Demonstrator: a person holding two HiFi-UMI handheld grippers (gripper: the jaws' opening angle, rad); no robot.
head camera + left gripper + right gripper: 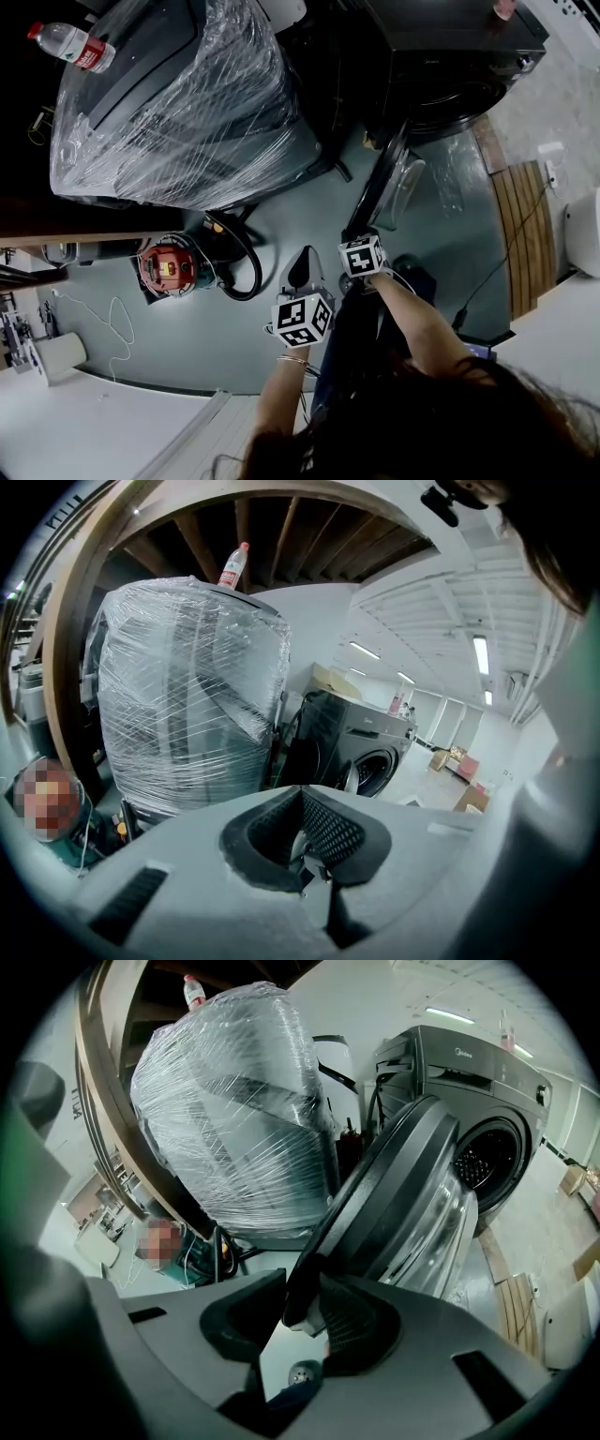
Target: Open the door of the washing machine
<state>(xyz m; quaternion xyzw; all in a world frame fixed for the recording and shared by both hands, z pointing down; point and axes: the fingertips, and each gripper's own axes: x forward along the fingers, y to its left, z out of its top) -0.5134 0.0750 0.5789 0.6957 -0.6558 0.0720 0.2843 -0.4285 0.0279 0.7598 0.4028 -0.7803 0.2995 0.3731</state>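
The washing machine [441, 56] stands at the far right, and its door [403, 1194] already stands wide open, swung out towards the person. The right gripper [300, 1326] has its jaws spread wide and pinching the free rim of that door, with 1 pad on each face as far as the right gripper view shows. The left gripper [302, 841] hangs just left of it with its jaws pressed together on nothing.

The likeliest trouble, I judge, is the pinch itself. The rim is curved and smooth and sits shallow in the jaws, so a pull that leaves the hinge's arc could let it slide out. Forcing the door beyond its stop would load the hinge. If it swings further left, it closes on the gap beside the film-wrapped bulk [178, 112], where dark cables and a stand crowd the floor [281, 216], and it may knock them. A black cable [497, 272] trails across the floor at the near right, close to the person, and could catch a foot.

A small brand mark [466, 1052] on the machine's top panel looks like "Midea", though it is too small to be sure. The bottle [73, 45] on top of the wrapped bulk has a red label with print that cannot be read. The 2 marker cubes show only black-and-white squares, no words.
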